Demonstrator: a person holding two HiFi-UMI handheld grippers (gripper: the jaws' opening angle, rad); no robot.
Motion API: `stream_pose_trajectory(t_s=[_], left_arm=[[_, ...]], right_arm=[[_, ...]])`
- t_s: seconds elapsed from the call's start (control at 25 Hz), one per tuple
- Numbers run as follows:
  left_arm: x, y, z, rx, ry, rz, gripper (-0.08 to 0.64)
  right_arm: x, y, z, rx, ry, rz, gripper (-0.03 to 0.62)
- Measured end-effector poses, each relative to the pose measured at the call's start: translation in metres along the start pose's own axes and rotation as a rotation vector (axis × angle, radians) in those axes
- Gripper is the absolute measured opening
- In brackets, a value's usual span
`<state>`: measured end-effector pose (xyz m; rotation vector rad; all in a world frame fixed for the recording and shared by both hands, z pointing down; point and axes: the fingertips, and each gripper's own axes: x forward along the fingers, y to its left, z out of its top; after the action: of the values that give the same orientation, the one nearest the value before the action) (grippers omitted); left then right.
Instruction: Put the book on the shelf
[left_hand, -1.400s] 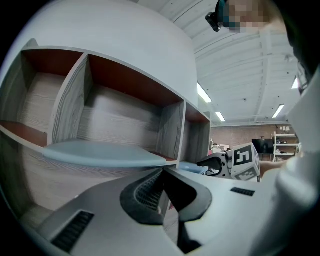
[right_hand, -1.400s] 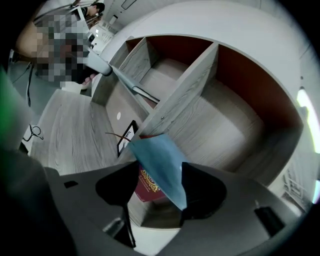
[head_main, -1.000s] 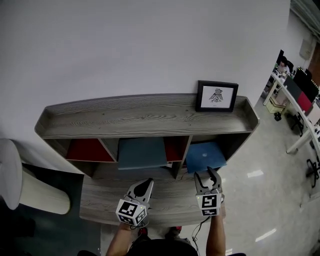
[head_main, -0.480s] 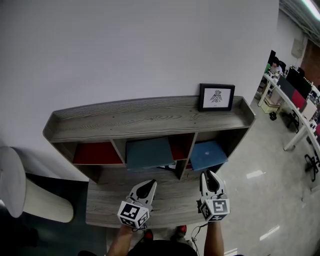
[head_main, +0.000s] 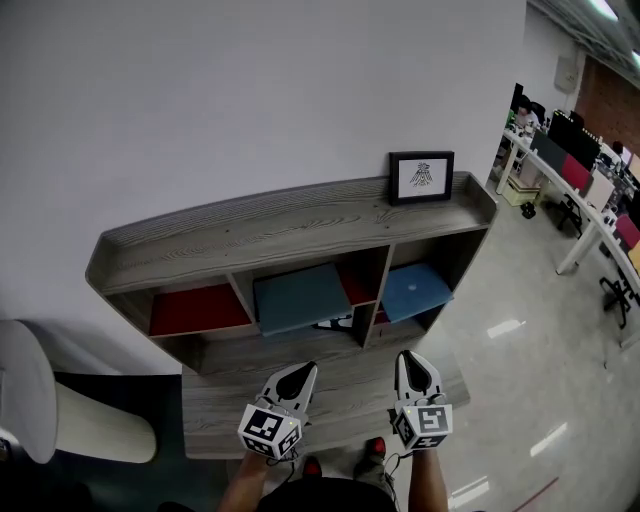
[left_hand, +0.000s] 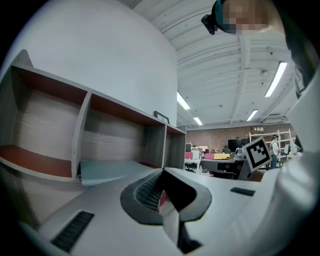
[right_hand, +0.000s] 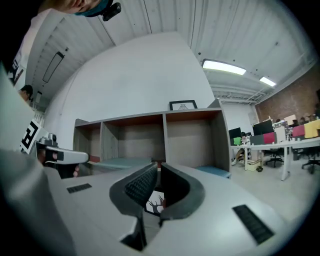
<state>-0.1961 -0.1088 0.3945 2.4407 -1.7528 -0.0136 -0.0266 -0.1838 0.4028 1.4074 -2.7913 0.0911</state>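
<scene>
The flat blue book (head_main: 415, 289) lies in the rightmost compartment of the grey wooden shelf unit (head_main: 290, 228), so the placing looks done. The right hand-held gripper (head_main: 413, 362) has just been closing its jaws on nothing. The left hand-held gripper (head_main: 298, 370) is closed and empty too, and both are held level over the shelf's front edge.

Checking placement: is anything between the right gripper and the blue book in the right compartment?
Nothing visible. The right gripper, whose jaws have just been closing on nothing, faces the blue book across open space.
</scene>
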Motion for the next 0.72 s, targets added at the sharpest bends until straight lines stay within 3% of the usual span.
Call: stream_pose_trajectory(t_s=[0.44,0.72], left_arm=[[-0.039,0.000,-0.006,0.000,0.008,-0.074,0.006],[-0.047,0.004,-0.007,-0.004,0.005,-0.095,0.006]], right_arm=[[-0.037,0.049,-0.022,-0.046,0.034,-0.048,0.040],[-0.047,0.060,-0.021,-0.025,0.030,-0.067,0.040]])
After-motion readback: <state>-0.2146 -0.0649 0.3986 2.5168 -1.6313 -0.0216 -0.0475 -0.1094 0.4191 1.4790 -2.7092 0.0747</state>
